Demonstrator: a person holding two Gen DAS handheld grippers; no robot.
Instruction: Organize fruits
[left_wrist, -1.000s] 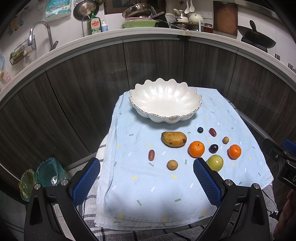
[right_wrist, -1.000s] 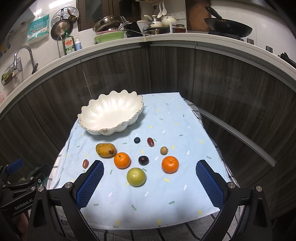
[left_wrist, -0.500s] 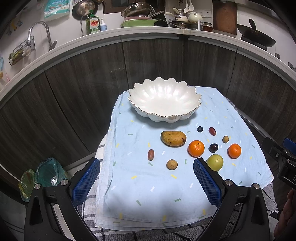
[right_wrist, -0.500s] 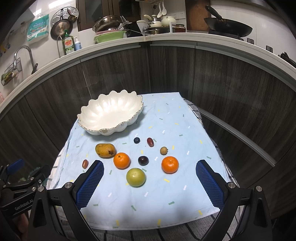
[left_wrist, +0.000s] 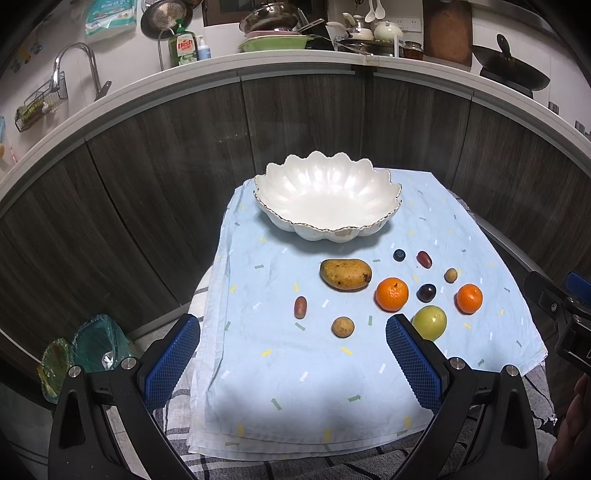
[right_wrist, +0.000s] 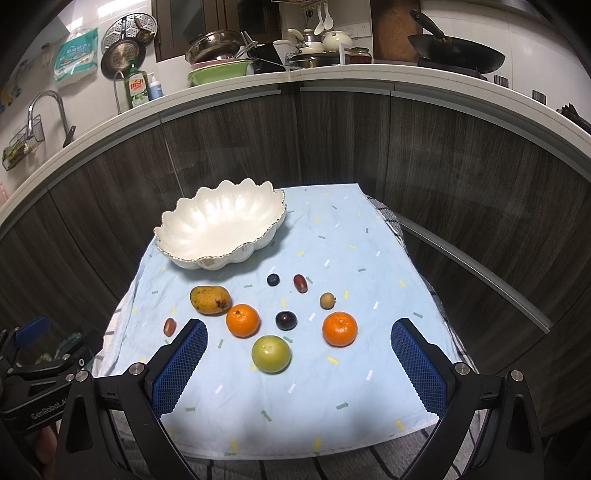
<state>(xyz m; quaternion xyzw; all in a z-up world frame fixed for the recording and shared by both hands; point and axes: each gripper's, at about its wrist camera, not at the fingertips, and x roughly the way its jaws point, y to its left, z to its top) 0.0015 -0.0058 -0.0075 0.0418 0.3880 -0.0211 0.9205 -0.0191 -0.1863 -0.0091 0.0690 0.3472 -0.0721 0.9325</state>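
your left gripper (left_wrist: 291, 354) and right gripper (right_wrist: 297, 365) both hang spread wide and hold nothing, low over the near edge of the pale blue cloth (left_wrist: 436, 221) that covers the surface. nothing has gone into the white scalloped bowl (left_wrist: 327, 195) at the far end; all the fruit lies loose on the cloth between the bowl and you. the move likely turns on the green apple (right_wrist: 271, 353): in the right wrist view it sits just ahead and between that gripper's pads, a little left of centre, so a short push forward should bracket it, while in the left wrist view the same apple (left_wrist: 429, 322) pokes out just past the right pad, off that gripper's line. the right hand looks the nearer one for it. being round, it has no long axis to line up with; the mango (left_wrist: 345, 273) does, lying left to right, so it would want the jaws closing from near and far. two tangerines flank the apple, one far-left (right_wrist: 242, 320) and one to the right (right_wrist: 340, 328), with a dark plum (right_wrist: 286, 320) between them, close enough that a wide entry may nudge them. the left wrist view alone shows the small brown longan (left_wrist: 342, 326) near its centre line; the right wrist view hides it behind its left pad.
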